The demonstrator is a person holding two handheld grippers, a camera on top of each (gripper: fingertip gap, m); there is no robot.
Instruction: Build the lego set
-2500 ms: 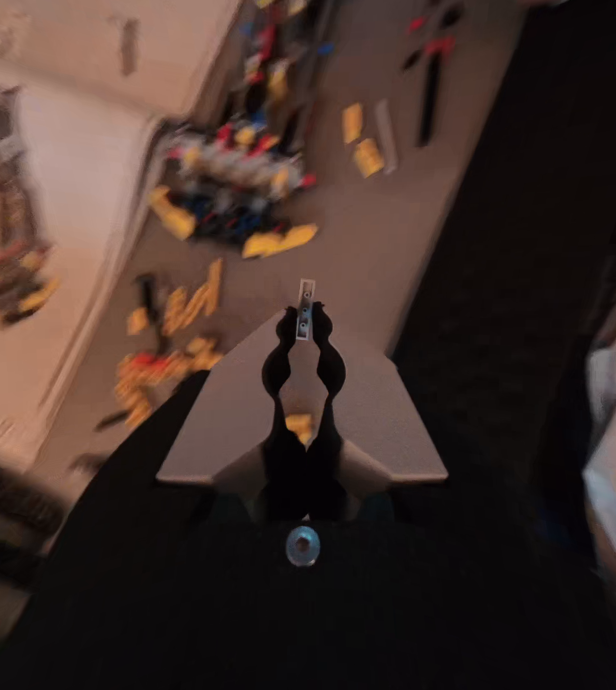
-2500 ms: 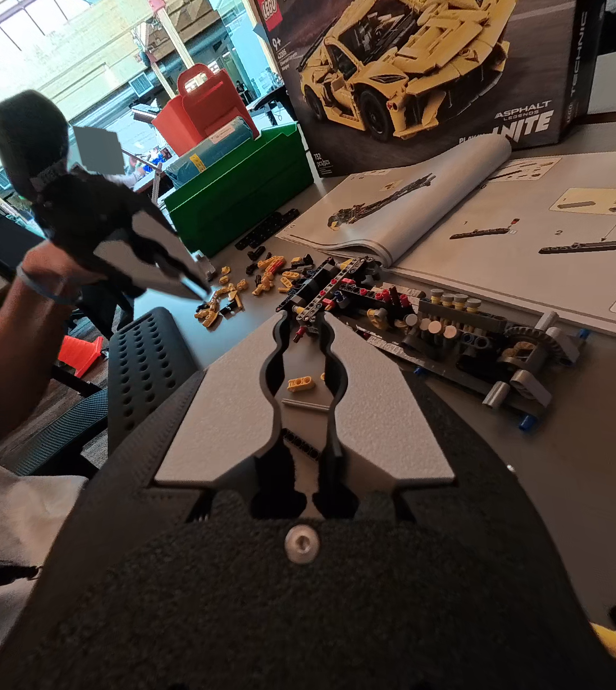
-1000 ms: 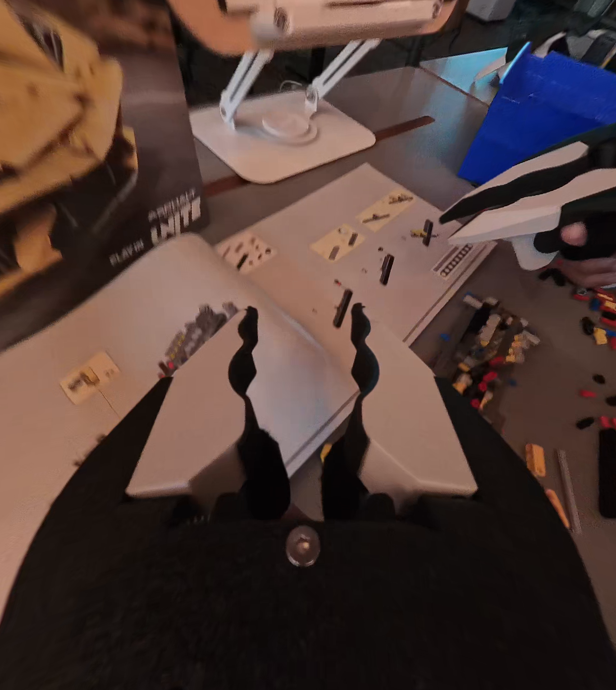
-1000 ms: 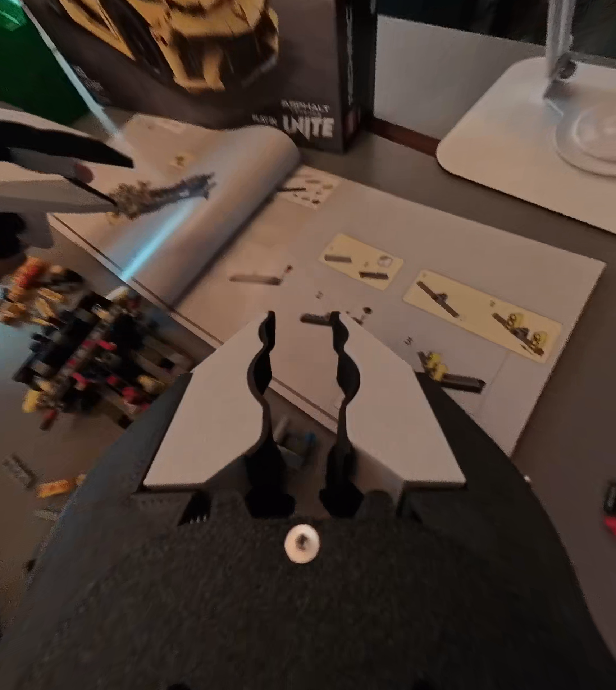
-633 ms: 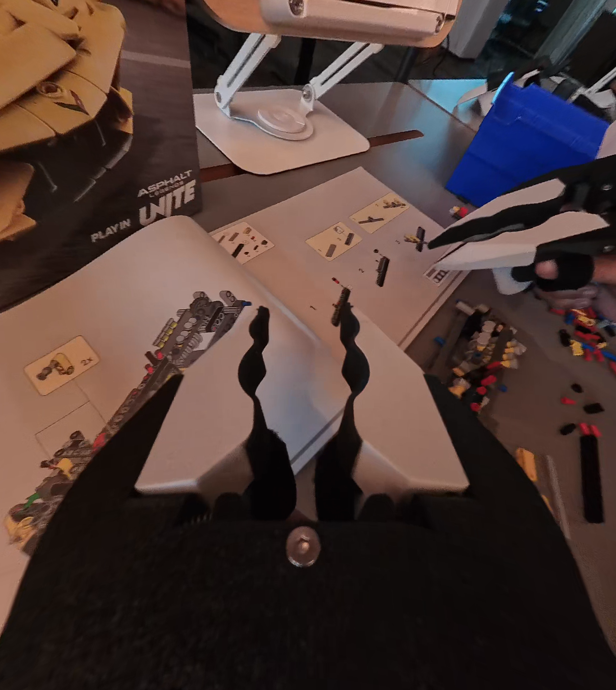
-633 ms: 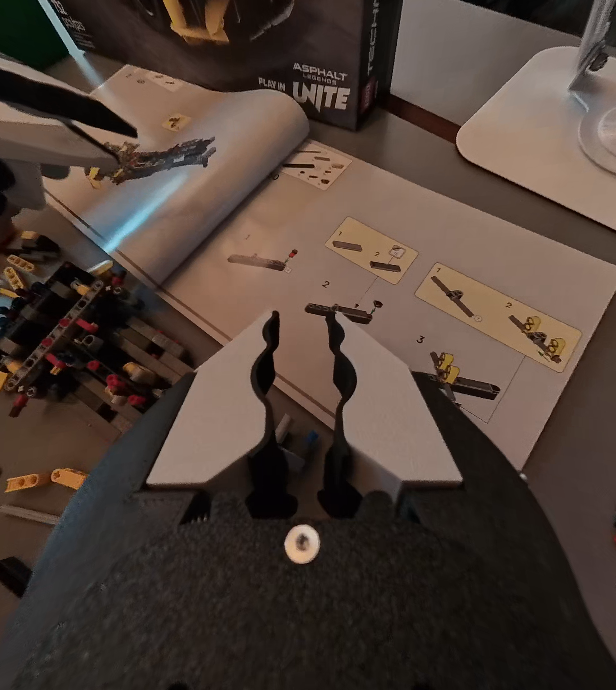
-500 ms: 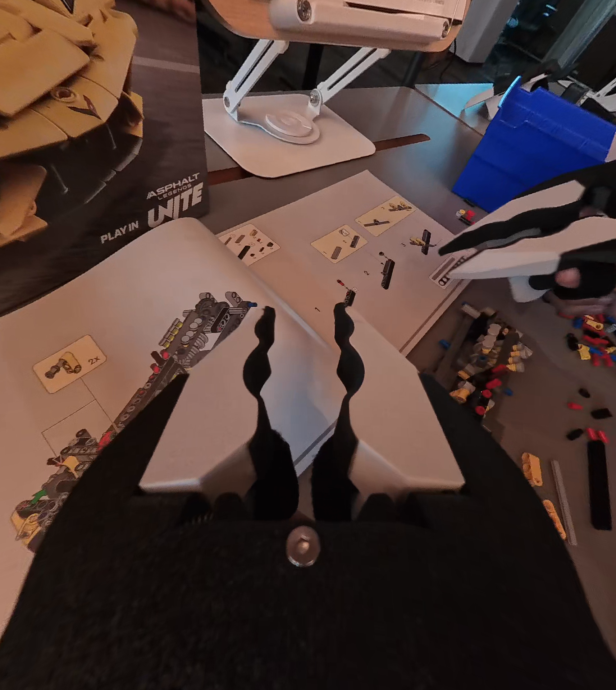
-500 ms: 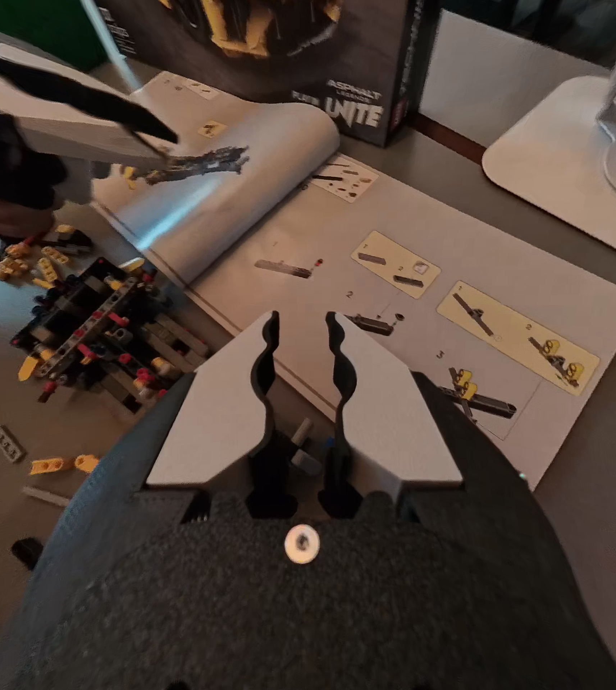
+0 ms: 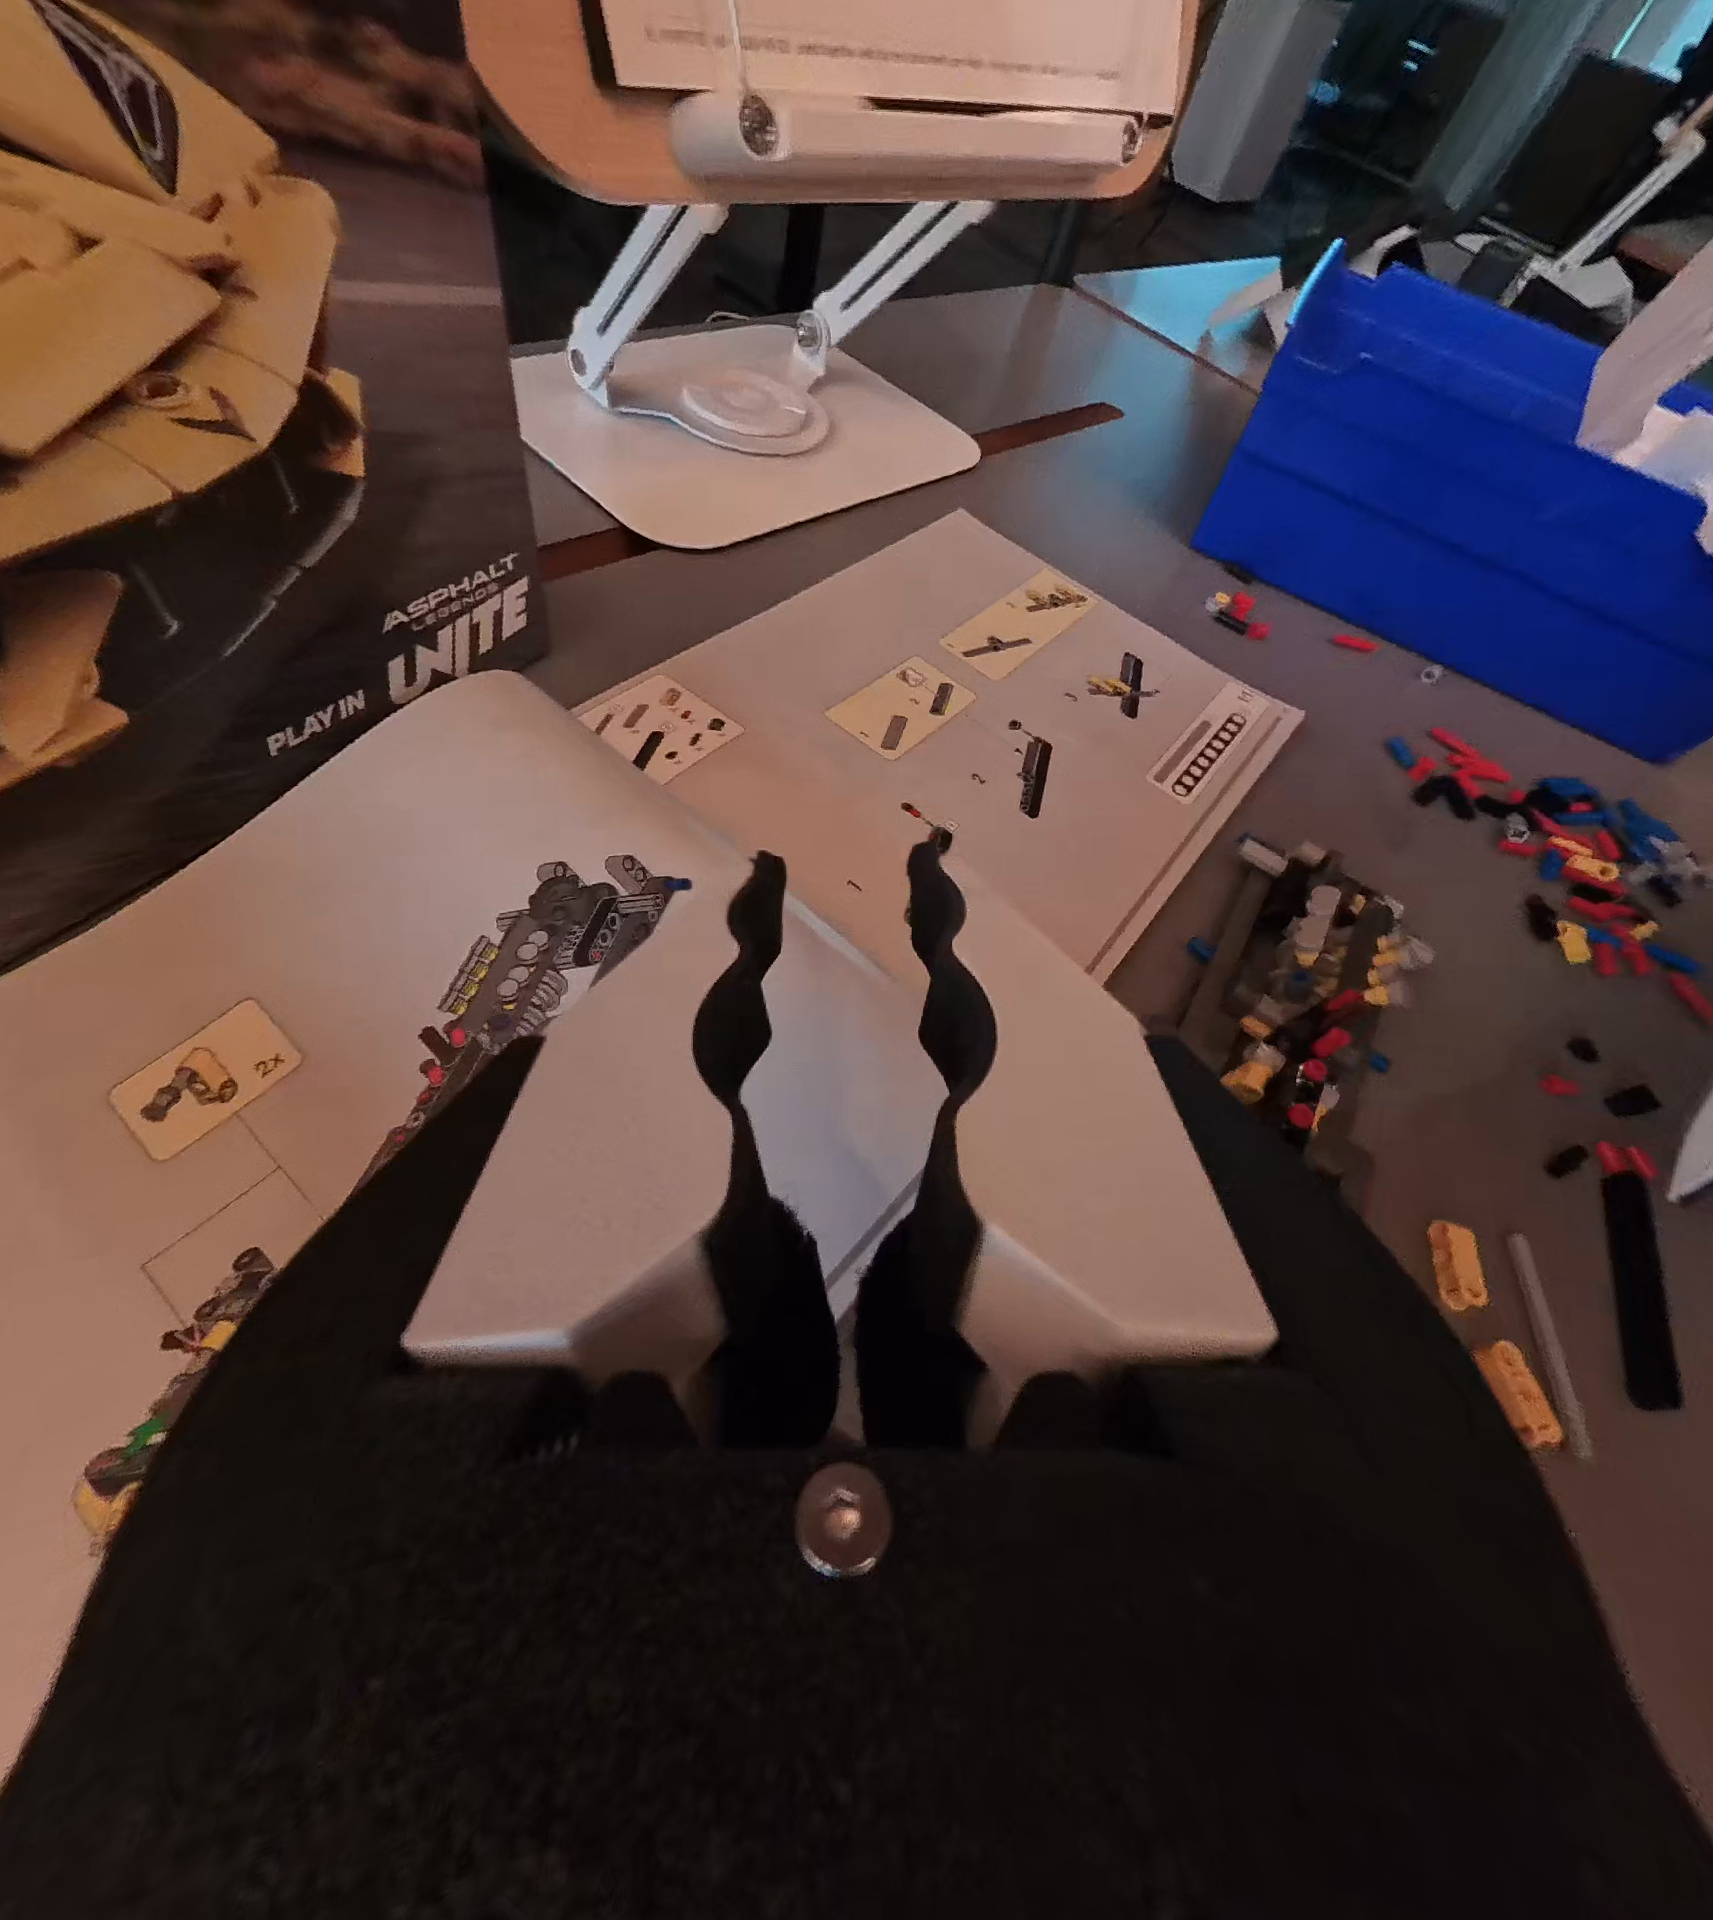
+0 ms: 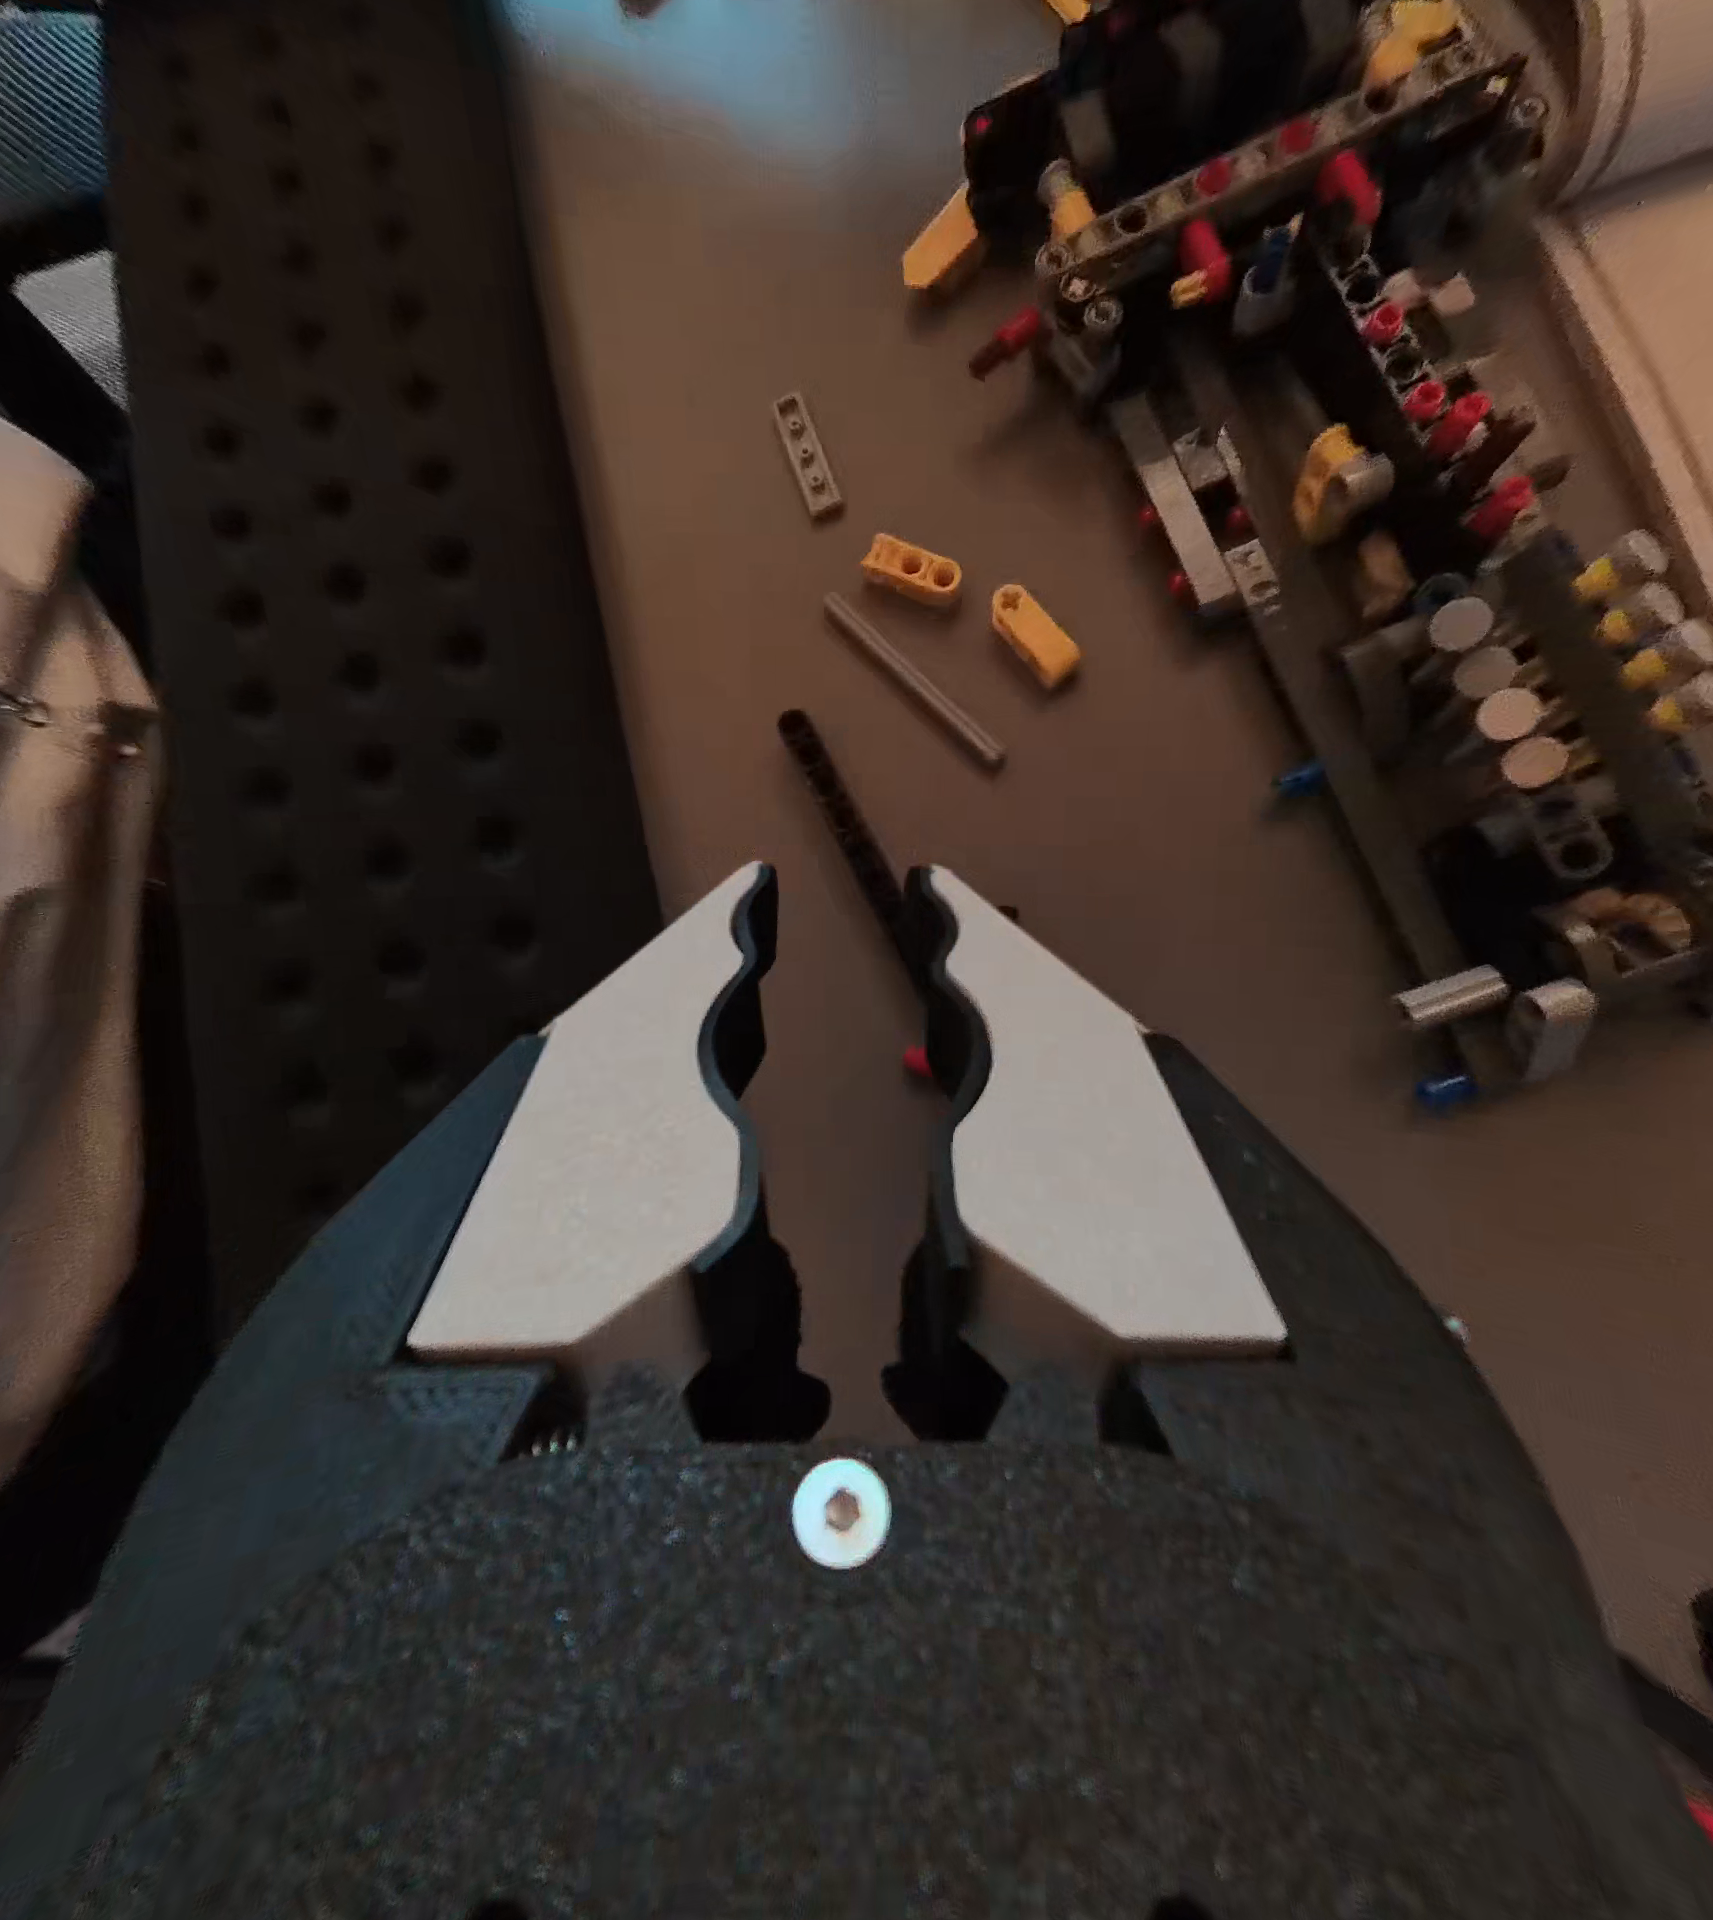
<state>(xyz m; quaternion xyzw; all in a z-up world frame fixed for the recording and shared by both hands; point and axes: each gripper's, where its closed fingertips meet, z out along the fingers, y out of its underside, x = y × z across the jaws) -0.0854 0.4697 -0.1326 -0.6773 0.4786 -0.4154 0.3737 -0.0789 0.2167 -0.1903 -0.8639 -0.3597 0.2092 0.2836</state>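
The left gripper hangs above the open instruction booklet, its jaws parted and holding nothing. The booklet lies flat on the grey surface, with the set's box standing just behind its left page and a white stand behind its right page. A blue bin sits well to the right of the booklet, with torn white paper sticking out of it. Just off the booklet's right edge lies the half-built model, a long dark frame studded with red, yellow and grey parts. Past the model, farther from the booklet, a scatter of red, blue and black small pieces covers the surface.

The right gripper points down at the surface on the side of the model away from the booklet, jaws apart and empty. A long black beam lies flat on the surface, its near end running under the right fingertip. Between that beam and the model lie a thin grey axle, two yellow connectors and a small grey plate, all apart from one another. A perforated black chair arm lies along the surface edge farthest from the model.
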